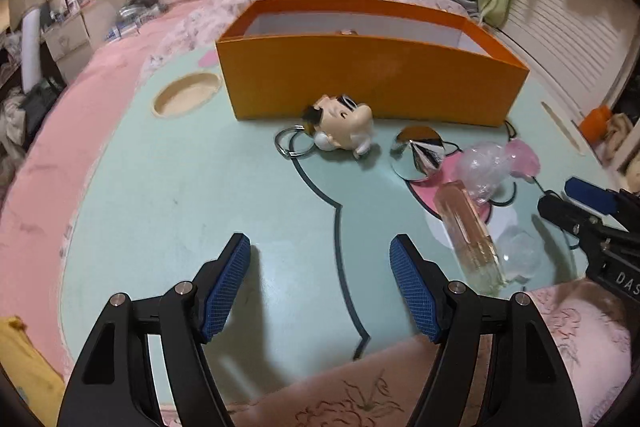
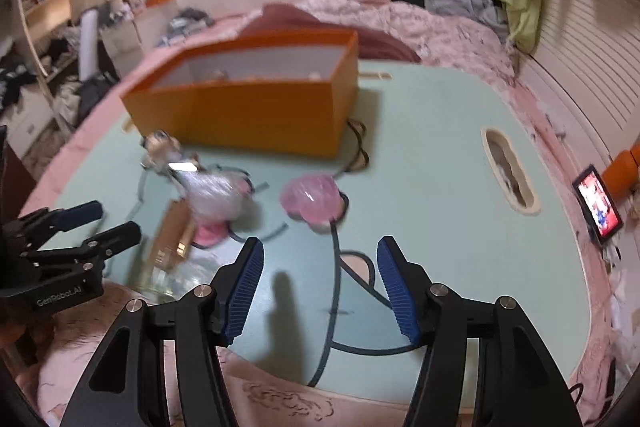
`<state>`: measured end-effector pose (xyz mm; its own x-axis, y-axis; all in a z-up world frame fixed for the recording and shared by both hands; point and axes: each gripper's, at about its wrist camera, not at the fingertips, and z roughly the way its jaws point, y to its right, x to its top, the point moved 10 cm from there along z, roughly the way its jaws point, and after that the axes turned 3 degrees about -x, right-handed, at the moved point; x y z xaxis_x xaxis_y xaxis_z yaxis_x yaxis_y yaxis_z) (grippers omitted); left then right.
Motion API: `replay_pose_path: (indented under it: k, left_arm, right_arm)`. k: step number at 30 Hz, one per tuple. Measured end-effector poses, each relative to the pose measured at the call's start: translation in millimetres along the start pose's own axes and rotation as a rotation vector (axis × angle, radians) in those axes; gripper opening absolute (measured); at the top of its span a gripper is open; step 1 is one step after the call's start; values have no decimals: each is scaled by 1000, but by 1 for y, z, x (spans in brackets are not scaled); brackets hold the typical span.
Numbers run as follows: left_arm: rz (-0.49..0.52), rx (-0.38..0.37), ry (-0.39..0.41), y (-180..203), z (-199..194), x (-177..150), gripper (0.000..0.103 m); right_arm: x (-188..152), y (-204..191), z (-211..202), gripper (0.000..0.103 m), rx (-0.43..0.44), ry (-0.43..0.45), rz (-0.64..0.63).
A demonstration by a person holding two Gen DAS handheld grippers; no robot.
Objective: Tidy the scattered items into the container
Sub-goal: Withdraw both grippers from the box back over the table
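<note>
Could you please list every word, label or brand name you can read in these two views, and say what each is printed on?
"GenRobot.AI": white lettering on the black body of the left gripper, seen from the right wrist.
"DAS": white letters, cut off by the frame edge, on the black body of the right gripper, seen from the left wrist.
Small lit screen beside the table: picture only, too blurred to read.

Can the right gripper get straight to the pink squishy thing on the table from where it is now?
Probably yes. The right gripper is open and empty, and the pink squishy toy lies just ahead of its fingertips with only bare table between. The clear crinkled wrapper sits off to one side, apart from it.
</note>
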<state>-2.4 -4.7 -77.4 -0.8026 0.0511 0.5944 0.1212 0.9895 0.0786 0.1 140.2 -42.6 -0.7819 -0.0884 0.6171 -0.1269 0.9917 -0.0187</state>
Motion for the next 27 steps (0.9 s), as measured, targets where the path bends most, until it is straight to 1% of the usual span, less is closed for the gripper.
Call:
replay_pose_path:
  k: [1,2,3,5,11,19,21,23,25,27]
  left_arm:
    - [-1,7,-3,-3,1,-2,88]
    - [-5,8,-8,-4,3,-4,98]
    - [-8,9,-12,-5,5,-6,103]
    - [-10,9,-10,-6,5,-5,103]
    - [-10,10,-6,-5,5,-4,103]
    - [-10,11,-6,-4,5,-5,103]
    - [-10,11,-5,-4,5,-5,103]
    - [-11,11,-4,-4,5,-6,103]
    - [-11,11,-4,-4,5,-6,103]
    - [-11,11,-4,-5,5,-6,103]
  right_arm:
    - [-2,0,3,60,-5,-9,-7]
    - [-4,-1,4,68,-12,-12,-17]
    - [-5,-3,5,71,-22,-16,-30]
    - [-6,-4,7,76,-31,-21,-51]
    - [-9,-3,9,78,-24,-19,-56]
    - [-6,-6,4,78,-8,-13,-44]
    - [-4,-4,1,77,18,4,-19]
    - [1,-3,-9,65,74,63,17]
    - [7,-5,-26,65,138,140,25]
    - [10,-15,-37,65,223,179,-5]
